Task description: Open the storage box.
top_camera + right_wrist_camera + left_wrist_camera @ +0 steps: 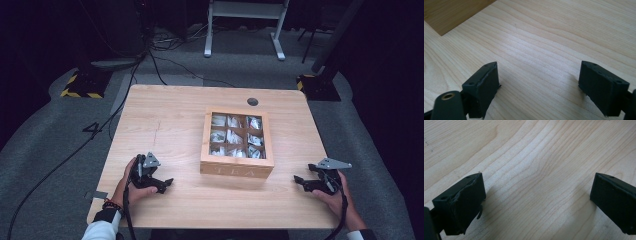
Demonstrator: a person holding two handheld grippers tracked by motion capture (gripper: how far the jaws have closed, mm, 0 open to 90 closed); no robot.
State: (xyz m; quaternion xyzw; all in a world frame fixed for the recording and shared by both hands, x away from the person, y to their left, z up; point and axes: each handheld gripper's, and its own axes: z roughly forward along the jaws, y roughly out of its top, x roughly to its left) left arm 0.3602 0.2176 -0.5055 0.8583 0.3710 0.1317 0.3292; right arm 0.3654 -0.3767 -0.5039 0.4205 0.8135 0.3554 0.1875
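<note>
- High view: tea box closed, mid-table, glass lid showing nine compartments of sachets; left gripper low at the near left edge, well apart from the box; right gripper near the right edge, pointing toward the box, also apart from it
- Left gripper view: left gripper spread wide, nothing between the jaws, bare wood below
- Right gripper view: right gripper released, jaws wide and empty; box corner at upper left, well ahead
</note>
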